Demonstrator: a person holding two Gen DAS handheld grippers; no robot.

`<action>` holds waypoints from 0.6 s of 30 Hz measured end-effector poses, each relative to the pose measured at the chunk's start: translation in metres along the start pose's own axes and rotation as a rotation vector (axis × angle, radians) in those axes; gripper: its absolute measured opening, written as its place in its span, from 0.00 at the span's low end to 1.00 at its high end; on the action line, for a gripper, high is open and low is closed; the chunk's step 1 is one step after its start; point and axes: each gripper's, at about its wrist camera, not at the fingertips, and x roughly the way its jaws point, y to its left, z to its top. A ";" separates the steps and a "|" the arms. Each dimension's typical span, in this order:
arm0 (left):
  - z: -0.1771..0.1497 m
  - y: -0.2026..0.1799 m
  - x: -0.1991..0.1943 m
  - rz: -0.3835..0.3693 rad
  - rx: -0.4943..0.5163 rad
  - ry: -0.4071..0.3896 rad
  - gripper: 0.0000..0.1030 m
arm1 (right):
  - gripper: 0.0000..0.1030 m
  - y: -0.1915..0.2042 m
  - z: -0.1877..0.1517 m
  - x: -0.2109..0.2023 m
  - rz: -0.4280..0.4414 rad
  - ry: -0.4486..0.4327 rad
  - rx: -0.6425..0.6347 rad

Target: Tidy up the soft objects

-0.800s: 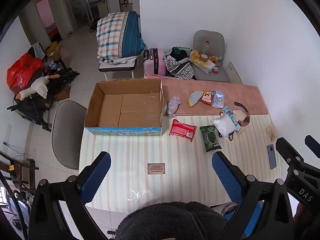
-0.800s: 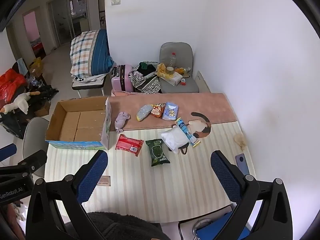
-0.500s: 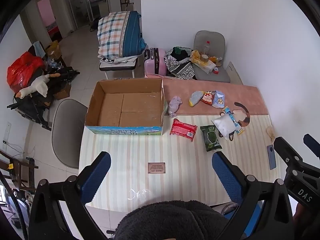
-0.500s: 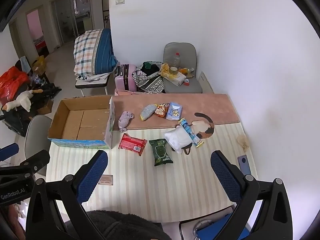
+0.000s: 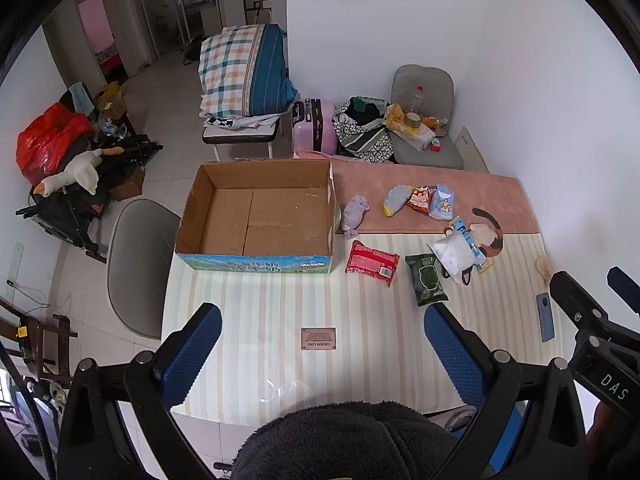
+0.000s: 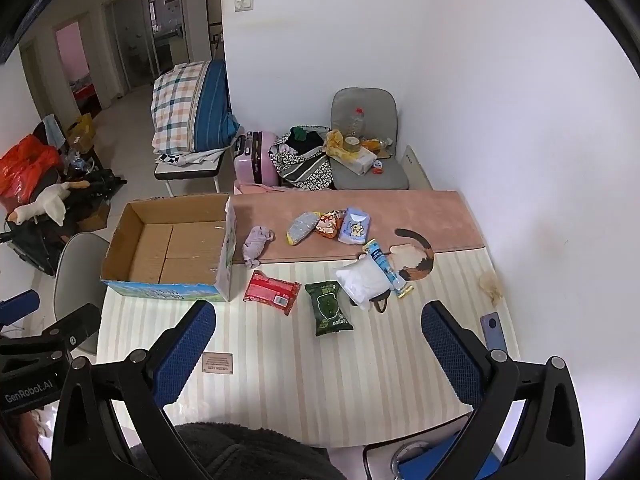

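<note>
Both grippers are hovering high over the near edge of the table (image 5: 248, 320), well apart from everything on it, which suggests the person is surveying the spread before a first pick. The left gripper (image 5: 322, 344) is holding its two blue fingers wide apart with nothing between them, and the right gripper (image 6: 318, 344) is doing the same. One cardboard box (image 5: 256, 216) is sitting at the far left of the table with its flaps open and its floor bare, so it is likely waiting as the place for the soft things. Those things are lying loose to the right of it, none yet inside. Just beside the box's right wall one lilac cloth (image 5: 355, 216) is lying crumpled on the pink mat (image 5: 492, 196); farther right on that mat three small pouches are touching in a row: a grey one (image 5: 394, 199), an orange one (image 5: 418, 200) and a pale blue one (image 5: 442, 202). Nearer, on the striped cloth, one red packet (image 5: 372, 262), one green packet (image 5: 427, 280) and one white bag (image 5: 452, 254) are lying side by side, with one blue tube (image 5: 468, 240) touching the bag's far side. One phone (image 5: 546, 316) is resting alone at the right edge, probably not part of the sorting. One small label (image 5: 319, 338) is lying near the middle.
</note>
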 end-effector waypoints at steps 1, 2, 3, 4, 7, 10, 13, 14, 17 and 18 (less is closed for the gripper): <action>-0.001 0.000 0.000 0.001 0.001 -0.001 1.00 | 1.00 0.002 -0.001 0.001 -0.001 -0.001 0.000; 0.000 0.000 -0.001 0.001 0.001 -0.001 1.00 | 1.00 0.003 -0.001 0.001 -0.001 -0.003 0.001; 0.000 0.001 0.000 -0.001 0.000 -0.002 1.00 | 1.00 0.003 -0.001 0.001 -0.002 -0.004 0.002; 0.001 0.001 -0.001 0.000 0.000 0.000 1.00 | 1.00 0.004 0.000 0.001 -0.002 -0.003 0.001; 0.001 0.000 -0.001 0.000 0.001 0.001 1.00 | 1.00 0.007 -0.002 0.000 -0.004 -0.005 0.004; 0.002 0.000 -0.001 0.000 0.001 -0.002 1.00 | 1.00 0.008 -0.002 0.001 -0.003 -0.006 0.004; 0.002 -0.001 -0.002 -0.001 -0.001 -0.001 1.00 | 1.00 0.008 -0.002 0.001 -0.003 -0.007 0.003; 0.003 -0.001 -0.001 -0.001 0.000 -0.001 1.00 | 1.00 0.009 -0.002 0.000 -0.002 -0.007 0.005; 0.003 -0.001 -0.002 -0.001 0.000 -0.002 1.00 | 1.00 0.009 -0.002 0.000 -0.004 -0.008 0.010; 0.003 -0.001 -0.002 -0.002 0.000 0.000 1.00 | 1.00 0.009 -0.002 0.000 -0.003 -0.007 0.009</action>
